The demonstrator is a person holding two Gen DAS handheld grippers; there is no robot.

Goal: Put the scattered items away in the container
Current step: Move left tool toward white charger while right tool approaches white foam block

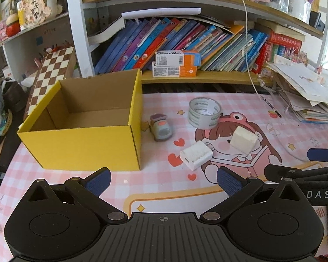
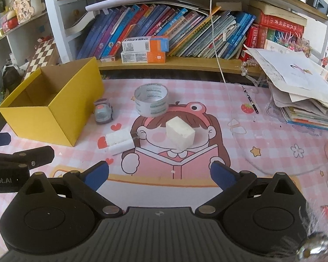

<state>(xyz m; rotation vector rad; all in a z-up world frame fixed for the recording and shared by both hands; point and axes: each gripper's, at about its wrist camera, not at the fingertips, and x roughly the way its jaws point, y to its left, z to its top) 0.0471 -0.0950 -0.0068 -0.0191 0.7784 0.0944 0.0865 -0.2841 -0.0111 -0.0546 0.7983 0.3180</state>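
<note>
On the pink mat beside the empty yellow box, tape roll, toy car, charger and white block lie loose—both grippers, left and right, spread and empty—so the upright roll may roll off if nudged.

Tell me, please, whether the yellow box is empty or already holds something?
Empty: the yellow box shows only its bare cardboard floor, with nothing inside in the left wrist view.

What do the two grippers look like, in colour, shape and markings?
Both look alike: the left gripper and the right gripper have matte black bodies with a ribbed centre plate, two round hubs and angled black link arms with silver pivot pins. The fingertips carry textured dark blue pads. White lettering appears on their sides. No cables or sleeves are visible.
</note>
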